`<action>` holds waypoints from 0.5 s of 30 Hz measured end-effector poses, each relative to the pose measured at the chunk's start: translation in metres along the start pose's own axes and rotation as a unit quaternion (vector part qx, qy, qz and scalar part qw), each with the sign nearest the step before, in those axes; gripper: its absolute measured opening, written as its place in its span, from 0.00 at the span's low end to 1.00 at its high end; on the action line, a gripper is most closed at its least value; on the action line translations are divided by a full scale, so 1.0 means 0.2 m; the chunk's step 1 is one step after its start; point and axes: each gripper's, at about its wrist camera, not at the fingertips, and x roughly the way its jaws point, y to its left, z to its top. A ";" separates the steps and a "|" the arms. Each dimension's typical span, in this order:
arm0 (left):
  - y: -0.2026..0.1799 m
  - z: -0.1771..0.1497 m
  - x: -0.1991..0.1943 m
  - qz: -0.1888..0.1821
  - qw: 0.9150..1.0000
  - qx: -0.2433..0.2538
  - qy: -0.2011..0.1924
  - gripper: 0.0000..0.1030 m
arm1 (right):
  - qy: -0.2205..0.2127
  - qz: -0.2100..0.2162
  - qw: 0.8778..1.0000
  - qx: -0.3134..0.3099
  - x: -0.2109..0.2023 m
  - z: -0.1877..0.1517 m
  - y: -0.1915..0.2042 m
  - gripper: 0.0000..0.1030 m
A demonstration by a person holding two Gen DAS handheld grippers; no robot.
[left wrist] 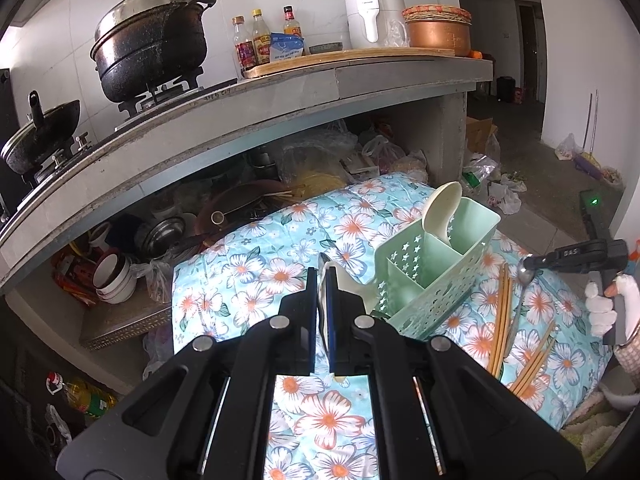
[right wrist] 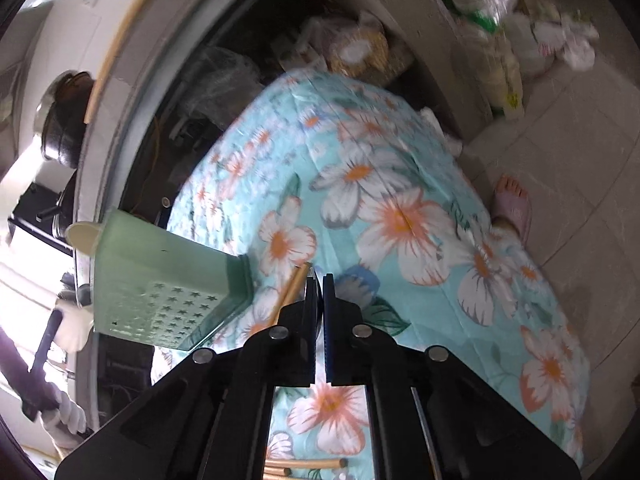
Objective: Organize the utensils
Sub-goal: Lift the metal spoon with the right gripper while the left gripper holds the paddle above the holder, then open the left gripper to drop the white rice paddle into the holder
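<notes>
I have the left gripper (left wrist: 323,276) pinching a white ceramic-looking spoon (left wrist: 335,280) between its blue pads, held just short of the pale green perforated plastic utensil caddy (left wrist: 430,276) that stands on the floral blue cloth (left wrist: 280,248). The spoon's bowl pokes out past the fingertips toward the caddy's near compartment, but it is not yet over the rim.

One cream plastic rice paddle (left wrist: 442,210) already stands in the caddy's far compartment, so I judge that much as done. The other compartments look empty from here, though their floors are partly hidden.

My right gripper (right wrist: 321,280) shows its pads nearly pressed together, with only a thin sliver between them. In the left wrist view its tip sits right at the bowl of the slim metal spoon (left wrist: 524,280) lying on the cloth beside the caddy; whether it actually grips that spoon I cannot tell, since the right wrist view shows nothing clear in the gap.

Still left on the cloth: the metal spoon, a pair of light bamboo chopsticks (left wrist: 502,316) just beside the caddy, and more chopsticks (left wrist: 534,364) fanned out nearer the cloth's edge. By my reckoning the sorting is in its early part, with one item stowed, one in transit, and the loose pieces waiting.
</notes>
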 end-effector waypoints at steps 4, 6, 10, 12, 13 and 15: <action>-0.03 0.02 0.00 0.016 1.000 0.024 -0.001 0.03 | -0.040 -0.017 0.998 -0.048 -0.13 0.02 0.11 0.03; -0.04 0.03 0.01 0.020 0.999 0.035 0.002 0.04 | -0.056 -0.021 0.996 -0.065 -0.19 0.03 0.16 0.03; -0.09 0.04 0.06 0.024 0.997 0.065 0.020 0.04 | -0.094 -0.023 0.990 -0.103 -0.33 0.07 0.28 0.03; -0.10 0.04 0.10 0.027 0.996 0.077 0.030 0.05 | -0.110 -0.021 0.987 -0.117 -0.38 0.09 0.34 0.03; -0.11 0.05 0.12 0.027 0.996 0.079 0.032 0.05 | -0.116 -0.019 0.986 -0.121 -0.41 0.09 0.36 0.03; -0.11 0.07 0.14 0.024 0.995 0.084 0.038 0.05 | -0.133 -0.014 0.982 -0.136 -0.47 0.11 0.41 0.03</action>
